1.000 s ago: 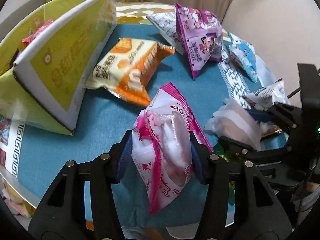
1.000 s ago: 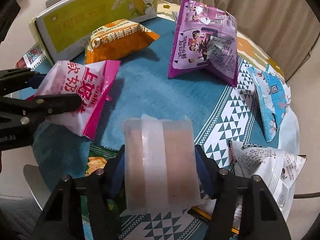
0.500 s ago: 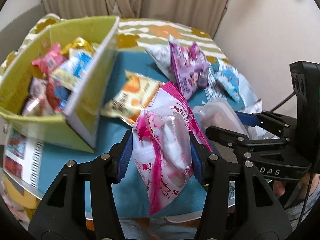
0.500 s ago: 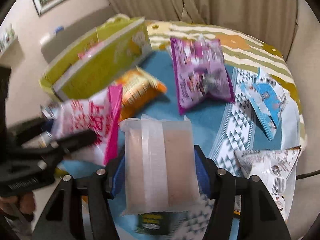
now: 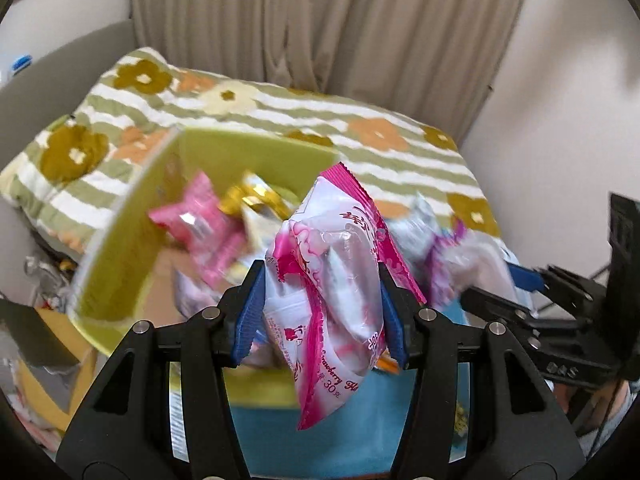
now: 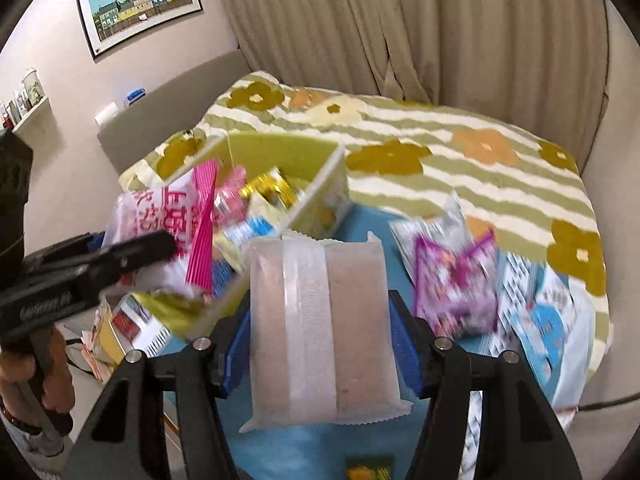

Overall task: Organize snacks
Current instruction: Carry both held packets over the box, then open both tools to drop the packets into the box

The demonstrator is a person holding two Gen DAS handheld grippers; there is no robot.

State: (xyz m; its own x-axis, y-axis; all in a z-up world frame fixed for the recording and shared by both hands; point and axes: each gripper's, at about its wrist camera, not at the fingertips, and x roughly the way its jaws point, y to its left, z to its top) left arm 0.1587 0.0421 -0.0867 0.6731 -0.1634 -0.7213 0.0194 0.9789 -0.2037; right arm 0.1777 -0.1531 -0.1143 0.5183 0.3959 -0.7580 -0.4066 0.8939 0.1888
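My left gripper is shut on a pink and white strawberry snack bag and holds it raised at the near edge of the open yellow-green box, which holds several snacks. My right gripper is shut on a frosted clear packet of pinkish wafers, held above the blue tablecloth just right of the box. The left gripper with its pink bag shows at the left of the right wrist view. The right gripper's fingers show at the right of the left wrist view.
A purple snack bag, a silver bag and a light blue bag lie on the table to the right. A flowered striped cushion and curtains are behind. Papers lie under the box.
Both grippers have lifted with their packets and moved toward the box. The box's open top and its contents now face the cameras.
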